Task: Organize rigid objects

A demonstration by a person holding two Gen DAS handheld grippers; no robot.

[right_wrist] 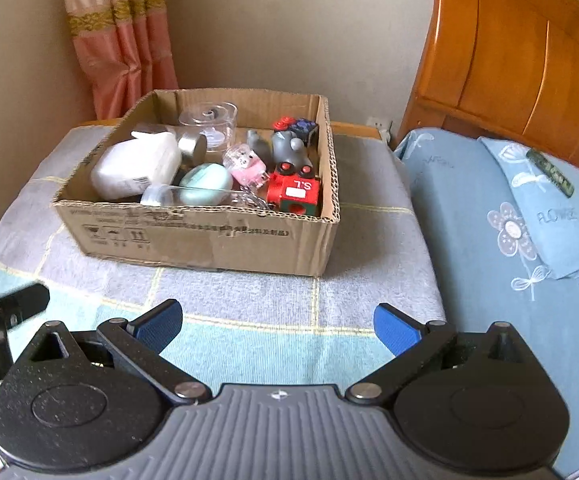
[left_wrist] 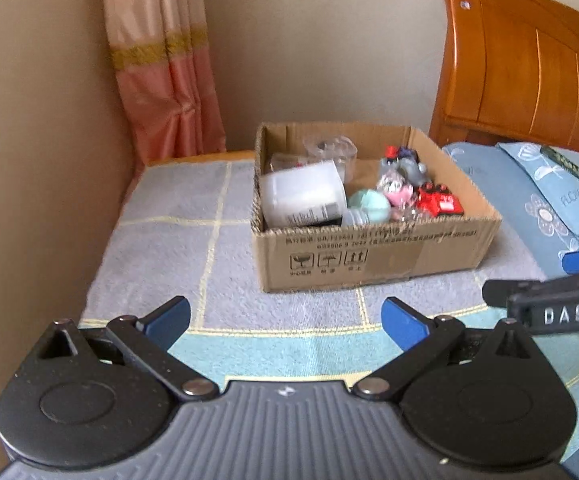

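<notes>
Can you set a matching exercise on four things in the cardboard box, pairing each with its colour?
Things:
1. lying jar
2. egg-shaped case
3. toy train
4. animal figure

Colours:
A. grey
B. red
C. white
D. mint green

Pairs: 1-C, 2-D, 3-B, 4-A. All four lie inside the cardboard box.

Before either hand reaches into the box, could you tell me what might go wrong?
1. The clear cup is hard to see; open tongs might knock it.
2. The white jar lies tipped and may roll away.
3. The toys are crowded: lifting the red train could drag the pink toy.
</notes>
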